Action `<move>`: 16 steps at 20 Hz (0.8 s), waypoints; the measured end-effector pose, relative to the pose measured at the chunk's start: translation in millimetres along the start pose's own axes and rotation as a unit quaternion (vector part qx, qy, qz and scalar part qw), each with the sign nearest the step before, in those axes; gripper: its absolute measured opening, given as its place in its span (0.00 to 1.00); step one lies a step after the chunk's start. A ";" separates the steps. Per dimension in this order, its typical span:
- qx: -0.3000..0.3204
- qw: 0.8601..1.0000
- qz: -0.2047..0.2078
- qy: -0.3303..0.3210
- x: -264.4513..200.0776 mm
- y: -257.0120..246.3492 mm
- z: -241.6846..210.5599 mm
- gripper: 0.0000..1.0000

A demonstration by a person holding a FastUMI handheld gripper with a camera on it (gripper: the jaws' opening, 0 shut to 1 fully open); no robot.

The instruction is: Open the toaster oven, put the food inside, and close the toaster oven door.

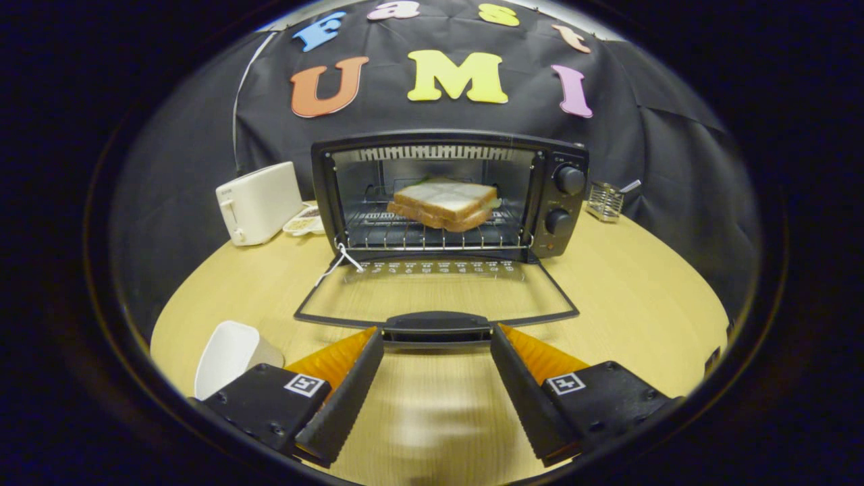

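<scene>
A black toaster oven (570, 202) stands at the back of the round wooden table, its glass door (437, 293) folded down flat toward me. A sandwich (445, 204) of white bread lies on the wire rack (432, 236) inside. The door's black handle (437, 327) sits right between my fingertips. My gripper (437, 337) is open, its fingers spread wider than the handle, one tip at each end of it; I cannot tell whether they touch it. Nothing is held.
A white pop-up toaster (258, 201) stands left of the oven with a small dish (305, 221) beside it. A wire holder (604, 200) sits to the oven's right. A white cup (228, 356) lies tipped by my left finger. A white string (337, 263) hangs at the door's left hinge.
</scene>
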State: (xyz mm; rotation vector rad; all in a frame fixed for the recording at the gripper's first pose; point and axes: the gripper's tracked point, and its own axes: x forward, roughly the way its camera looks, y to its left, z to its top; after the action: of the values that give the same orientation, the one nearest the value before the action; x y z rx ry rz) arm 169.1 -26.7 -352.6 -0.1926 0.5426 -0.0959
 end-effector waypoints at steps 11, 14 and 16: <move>0.021 0.999 -0.003 0.042 19.8 5.9 -25.3 1.00; 0.028 0.999 0.001 0.028 16.3 5.4 -21.6 1.00; 0.040 0.999 0.008 0.006 10.9 7.0 -14.5 1.00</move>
State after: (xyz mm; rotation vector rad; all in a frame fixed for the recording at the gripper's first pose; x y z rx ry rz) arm 171.1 -23.6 -371.6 -0.1101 0.5505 -0.1024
